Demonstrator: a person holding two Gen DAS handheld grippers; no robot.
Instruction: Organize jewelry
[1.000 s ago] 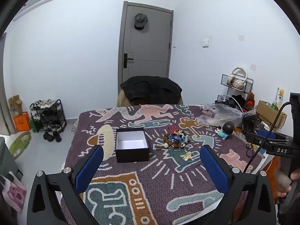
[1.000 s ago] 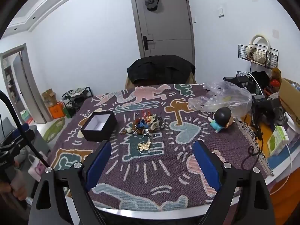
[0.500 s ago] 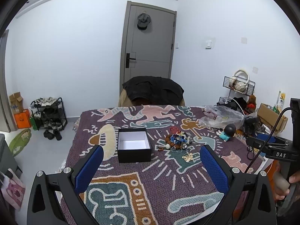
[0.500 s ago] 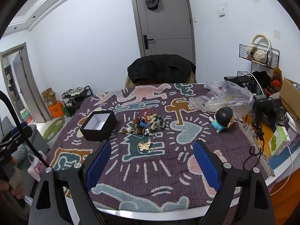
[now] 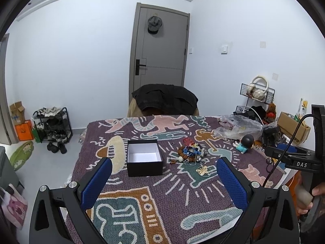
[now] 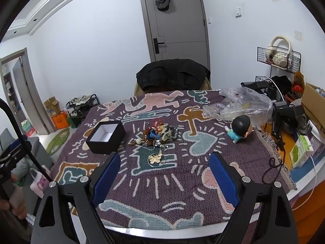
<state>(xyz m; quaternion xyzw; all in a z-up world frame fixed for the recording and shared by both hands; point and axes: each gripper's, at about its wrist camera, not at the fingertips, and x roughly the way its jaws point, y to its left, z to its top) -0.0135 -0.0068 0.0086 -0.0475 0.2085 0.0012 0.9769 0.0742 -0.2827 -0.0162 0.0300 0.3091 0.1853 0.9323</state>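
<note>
A pile of jewelry (image 5: pixel 190 153) (image 6: pixel 158 135) lies mid-table on the patterned cloth, with a gold butterfly piece (image 5: pixel 203 170) (image 6: pixel 155 158) just in front of it. An open black box (image 5: pixel 143 158) (image 6: pixel 106 136) with a white, empty inside stands left of the pile. My left gripper (image 5: pixel 163 180) is open and empty, held above the near part of the table. My right gripper (image 6: pixel 164 174) is open and empty, held above the near edge, in front of the butterfly piece.
A cartoon figurine (image 6: pixel 240 128) and a clear plastic bag (image 6: pixel 241 105) lie at the right of the table. A chair with a black jacket (image 6: pixel 172 77) stands behind it. A carton (image 6: pixel 300 152) and camera gear sit at the right edge.
Both grippers have tilted and drawn back a little, so the table sits lower in view. Nothing on the table has moved; both grippers stay open.
</note>
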